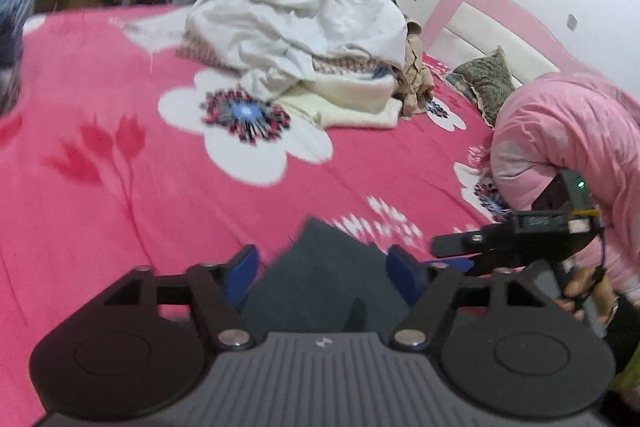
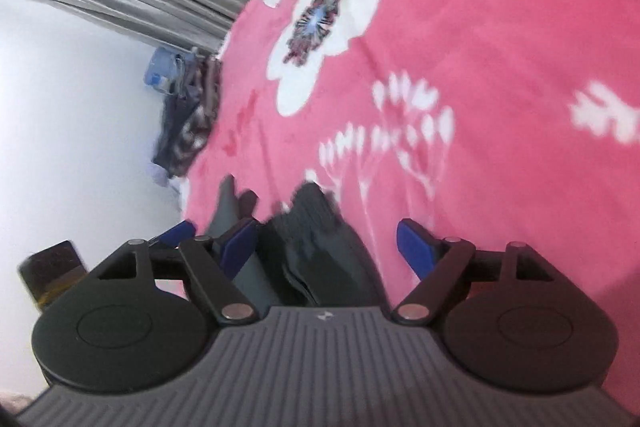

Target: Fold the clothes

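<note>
Left wrist view first: the left gripper (image 1: 322, 269) stands wide, its blue pads (image 1: 242, 273) clear on either side of a dark grey garment (image 1: 320, 283) that lies on the pink floral bedspread (image 1: 132, 195). Nothing is pinched; the cloth's peaked edge just pokes up between the pads. Beyond the garment, well apart, sits the heap of unfolded laundry (image 1: 296, 39), a white sheet on top. To the garment's right, the right gripper (image 1: 456, 247) comes in sideways, with a pink sleeve (image 1: 560, 143) behind it.

Right wrist view: the right gripper (image 2: 328, 247) is wide too, with the dark garment (image 2: 316, 239) bunched between the pads and nearer the left pad (image 2: 238, 245), but not clamped as far as the blur lets me tell. The left gripper's blue tip (image 2: 176, 231) shows just beside it.

Judgement: a fresh grab looks due. Each pair of pads should settle on a distinct corner or hem, taking one layer only, before lifting.

Room: plenty of bare bedspread lies between garment and heap for spreading flat. The bed's edge runs just left of the garment in this view, so work toward the heap.
</note>
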A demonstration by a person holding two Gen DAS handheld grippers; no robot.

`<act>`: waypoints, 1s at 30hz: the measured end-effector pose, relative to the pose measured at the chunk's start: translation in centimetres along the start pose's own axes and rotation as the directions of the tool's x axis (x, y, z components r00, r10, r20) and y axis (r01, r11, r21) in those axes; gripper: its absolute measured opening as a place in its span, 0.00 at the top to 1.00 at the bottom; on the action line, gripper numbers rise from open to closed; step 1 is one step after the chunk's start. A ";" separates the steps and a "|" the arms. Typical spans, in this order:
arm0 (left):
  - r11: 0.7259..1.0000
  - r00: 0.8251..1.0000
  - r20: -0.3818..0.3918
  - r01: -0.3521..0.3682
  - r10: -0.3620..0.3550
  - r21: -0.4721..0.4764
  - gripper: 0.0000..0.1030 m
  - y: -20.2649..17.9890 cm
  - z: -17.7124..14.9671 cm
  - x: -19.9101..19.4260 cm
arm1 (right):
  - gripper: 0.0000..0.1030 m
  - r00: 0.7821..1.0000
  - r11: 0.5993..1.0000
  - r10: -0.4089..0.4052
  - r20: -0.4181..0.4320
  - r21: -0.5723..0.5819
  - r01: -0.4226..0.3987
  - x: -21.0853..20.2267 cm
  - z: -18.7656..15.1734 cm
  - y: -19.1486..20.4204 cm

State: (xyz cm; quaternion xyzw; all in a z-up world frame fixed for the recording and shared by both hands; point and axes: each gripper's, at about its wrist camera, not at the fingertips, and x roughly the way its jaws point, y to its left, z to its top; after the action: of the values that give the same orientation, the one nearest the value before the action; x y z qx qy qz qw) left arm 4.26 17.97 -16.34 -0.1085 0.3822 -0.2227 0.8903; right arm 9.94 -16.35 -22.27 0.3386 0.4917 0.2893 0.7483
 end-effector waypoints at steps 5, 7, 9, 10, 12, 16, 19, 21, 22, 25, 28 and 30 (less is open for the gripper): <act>0.987 0.985 -0.108 0.120 -0.132 -0.111 0.20 4.4 1.6 3.2 | 0.24 0.992 0.987 0.123 -0.036 -0.098 -0.126 0.5 0.9 1.6; 0.954 0.965 -0.116 0.207 -0.235 -0.215 0.21 6.1 1.6 4.4 | 0.24 0.985 0.973 0.147 -0.084 -0.165 -0.160 1.5 1.2 2.7; 0.914 0.939 -0.113 0.280 -0.324 -0.294 0.22 7.3 1.4 5.6 | 0.24 0.978 0.962 0.149 -0.143 -0.206 -0.176 3.0 1.4 3.5; 0.901 0.931 -0.115 0.296 -0.346 -0.318 0.23 7.6 1.2 6.1 | 0.24 0.975 0.961 0.143 -0.169 -0.212 -0.178 3.8 1.5 3.7; 0.890 0.922 -0.113 0.318 -0.371 -0.326 0.27 7.4 0.9 6.7 | 0.31 0.968 0.959 0.128 -0.215 -0.223 -0.176 5.4 1.3 4.1; 0.879 0.907 -0.098 0.363 -0.409 -0.308 0.46 6.4 0.4 6.6 | 0.71 0.962 0.932 0.127 -0.240 -0.304 -0.199 5.6 0.0 5.8; 0.883 0.911 -0.067 0.373 -0.407 -0.285 0.76 5.3 0.1 4.7 | 0.80 0.964 0.903 0.120 -0.238 -0.376 -0.206 4.9 -1.5 7.5; 0.875 0.906 -0.032 0.399 -0.423 -0.275 0.84 4.6 -0.2 2.6 | 0.81 0.963 0.880 0.127 -0.239 -0.421 -0.221 3.8 -2.7 8.8; 0.874 0.904 -0.015 0.408 -0.427 -0.264 0.85 4.2 -0.4 1.4 | 0.81 0.960 0.866 0.139 -0.242 -0.441 -0.237 3.1 -3.4 9.4; 0.873 0.902 0.013 0.420 -0.431 -0.246 0.88 2.7 -1.5 -2.2 | 0.81 0.950 0.820 0.178 -0.256 -0.496 -0.287 1.3 -5.5 11.3; 0.877 0.911 0.030 0.405 -0.412 -0.260 0.89 1.8 -3.1 -5.2 | 0.81 0.947 0.786 0.181 -0.267 -0.539 -0.303 0.5 -7.4 12.6; 0.877 0.917 0.044 0.392 -0.396 -0.277 0.90 1.6 -4.0 -6.8 | 0.81 0.943 0.766 0.180 -0.281 -0.562 -0.313 0.2 -8.6 13.3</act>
State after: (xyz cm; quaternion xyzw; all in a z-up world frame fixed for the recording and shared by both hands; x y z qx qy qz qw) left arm -2.28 22.53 -15.33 -0.3071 0.3858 -0.3436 0.7992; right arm 0.72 -6.22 -14.30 0.1141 0.4021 0.5599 0.7154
